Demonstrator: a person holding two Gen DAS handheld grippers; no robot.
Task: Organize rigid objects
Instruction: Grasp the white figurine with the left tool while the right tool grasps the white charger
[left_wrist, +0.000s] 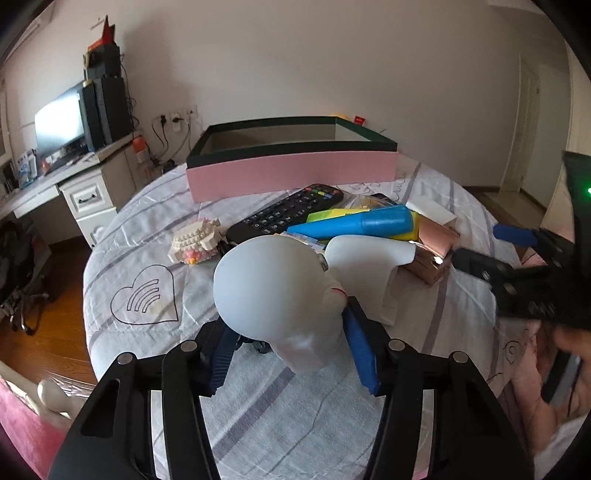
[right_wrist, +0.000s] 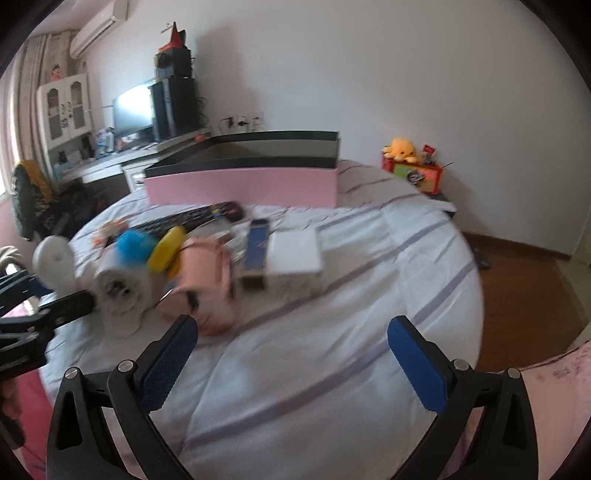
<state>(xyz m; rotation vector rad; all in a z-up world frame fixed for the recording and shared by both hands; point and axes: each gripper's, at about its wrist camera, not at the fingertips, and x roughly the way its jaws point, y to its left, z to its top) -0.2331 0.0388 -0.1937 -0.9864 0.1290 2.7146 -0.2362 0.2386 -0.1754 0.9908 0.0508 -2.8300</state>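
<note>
My left gripper (left_wrist: 291, 343) is shut on a white toy with a big round head (left_wrist: 273, 288); its blue pads press on the narrow lower part, and the left pad is partly hidden under the head. Behind it on the bed lies a pile: a black remote (left_wrist: 288, 212), a blue tube (left_wrist: 354, 223), a rose-gold box (left_wrist: 432, 254) and a white brick model (left_wrist: 195, 240). The pink box with a dark green rim (left_wrist: 291, 173) stands open at the back. My right gripper (right_wrist: 291, 326) is open and empty over the bedcover, near the pinkish box (right_wrist: 207, 273) and a white box (right_wrist: 293, 251).
The striped bedcover (right_wrist: 332, 369) ends at a wooden floor (right_wrist: 524, 295) on the right. A desk with a monitor (left_wrist: 59, 125) stands at the left wall. An orange plush toy (right_wrist: 402, 147) sits on a red box beyond the bed.
</note>
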